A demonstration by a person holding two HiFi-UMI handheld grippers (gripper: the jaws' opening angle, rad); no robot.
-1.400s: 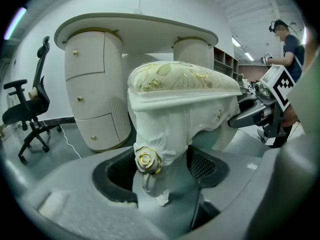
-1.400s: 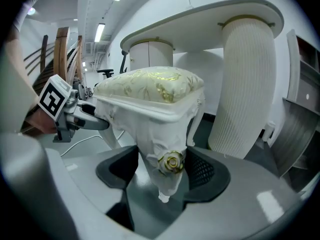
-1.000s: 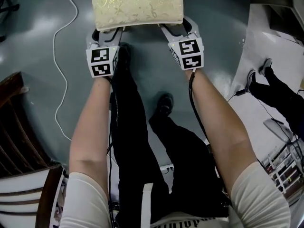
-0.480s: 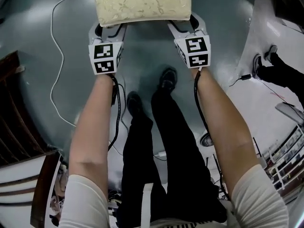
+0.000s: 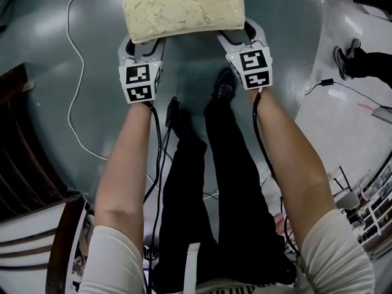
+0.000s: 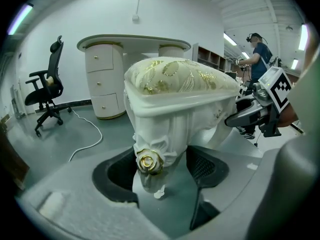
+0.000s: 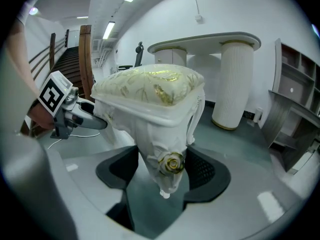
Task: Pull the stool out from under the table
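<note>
Fig.: my two forearms reach forward and down, parallel. Left gripper (image 5: 142, 41) and right gripper (image 5: 237, 37) meet stool (image 5: 180, 8) at its near corners. Left jaws clamp near-left leg (image 6: 150, 156), right jaws clamp near-right leg (image 7: 169, 166), each by carved rose. In head view, cushion hides jaw tips and frame top cuts stool's far edge. Foot-to-floor contact unclear. Stool directly ahead of me over grey floor (image 5: 196, 72), well clear of table (image 6: 135, 41). Cushion's long axis runs left-right, near long edge toward me; legs taper downward.
</note>
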